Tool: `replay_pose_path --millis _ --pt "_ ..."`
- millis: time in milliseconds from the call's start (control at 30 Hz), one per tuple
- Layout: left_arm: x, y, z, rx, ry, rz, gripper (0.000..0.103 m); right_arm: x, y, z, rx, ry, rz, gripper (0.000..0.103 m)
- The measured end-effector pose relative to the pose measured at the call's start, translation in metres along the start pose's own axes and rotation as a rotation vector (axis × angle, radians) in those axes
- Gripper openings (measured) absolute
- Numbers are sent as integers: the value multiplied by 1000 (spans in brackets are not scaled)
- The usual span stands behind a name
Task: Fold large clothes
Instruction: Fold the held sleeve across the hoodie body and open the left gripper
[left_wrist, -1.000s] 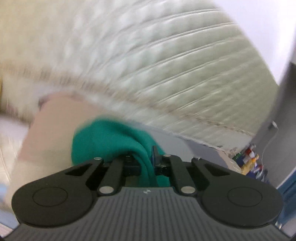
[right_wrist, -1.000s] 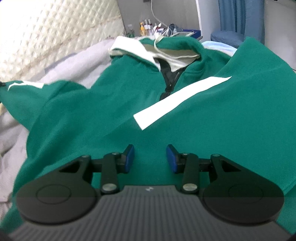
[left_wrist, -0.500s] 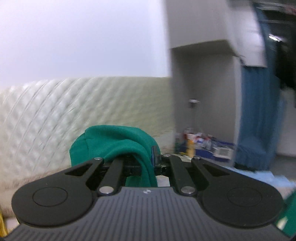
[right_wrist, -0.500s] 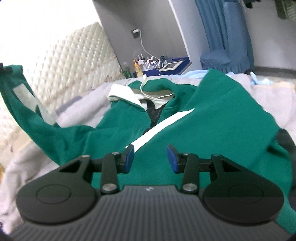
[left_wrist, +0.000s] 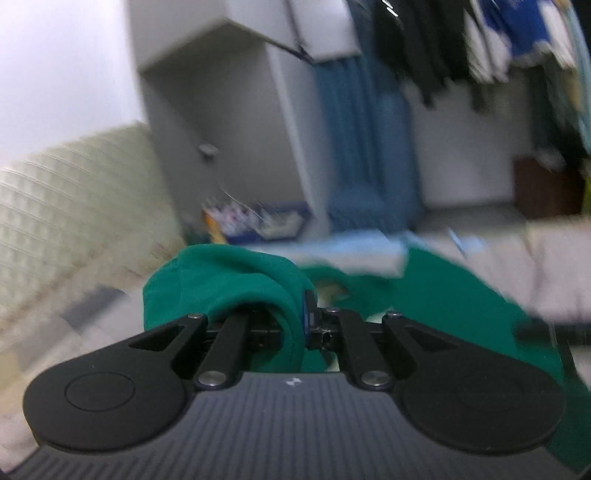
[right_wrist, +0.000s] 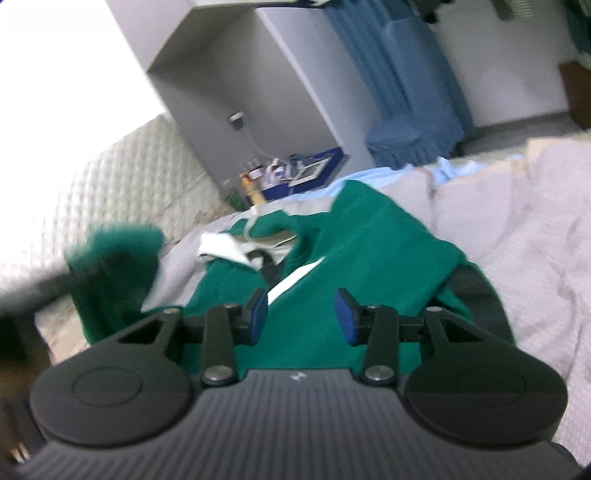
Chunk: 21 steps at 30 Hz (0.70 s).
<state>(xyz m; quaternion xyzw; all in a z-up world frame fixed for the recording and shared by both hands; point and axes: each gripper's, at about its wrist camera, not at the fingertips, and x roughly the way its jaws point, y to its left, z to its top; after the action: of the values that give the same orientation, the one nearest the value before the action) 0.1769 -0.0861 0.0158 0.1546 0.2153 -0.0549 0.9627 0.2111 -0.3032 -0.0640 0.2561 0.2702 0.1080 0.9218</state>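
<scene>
Hoodie (right_wrist: 373, 258): green, flat on the bed (right_wrist: 517, 236), white collar up top.
Sleeve (left_wrist: 229, 280): lifted up, bunched.
Left gripper (left_wrist: 301, 321): pinched tight on the sleeve.
Right gripper (right_wrist: 301, 315): fingers apart over the hoodie, nothing between them.

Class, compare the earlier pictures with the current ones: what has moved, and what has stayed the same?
The left gripper, still shut on the green sleeve, has swung it from beside the quilted headboard over toward the green jacket. The right gripper has drawn back from it. Unchanged: right gripper open and empty; jacket body spread on the bed.
</scene>
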Motion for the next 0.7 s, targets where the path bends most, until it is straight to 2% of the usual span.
replay_pose_path --millis 100,233,367,400,467,500,533,600,700 --pt "18 -34 -35 8 76 -59 10 2 -11 1 39 3 -3 44" --pt "33 -57 -77 -52 148 -107 10 7 -15 -2 49 12 -2 44" --pt "33 -44 -95 -138 171 -158 11 12 -14 -5 33 25 -3 44" --pt "30 -37 -96 -157 176 -167 15 10 -15 -5 31 30 -1 44" --pt "22 -26 -98 -202 197 -215 36 13 -13 -7 20 36 1 44" --pt "18 -19 -95 -225 200 -235 58 12 -12 -8 13 37 1 44" --pt "14 -13 -89 -240 190 -241 67 13 -10 -8 6 39 1 44" --pt "-6 -2 -87 -265 158 -247 74 15 -5 -11 -10 45 5 44" --pt "-39 20 -90 -359 99 -209 84 18 6 -14 -53 51 13 44"
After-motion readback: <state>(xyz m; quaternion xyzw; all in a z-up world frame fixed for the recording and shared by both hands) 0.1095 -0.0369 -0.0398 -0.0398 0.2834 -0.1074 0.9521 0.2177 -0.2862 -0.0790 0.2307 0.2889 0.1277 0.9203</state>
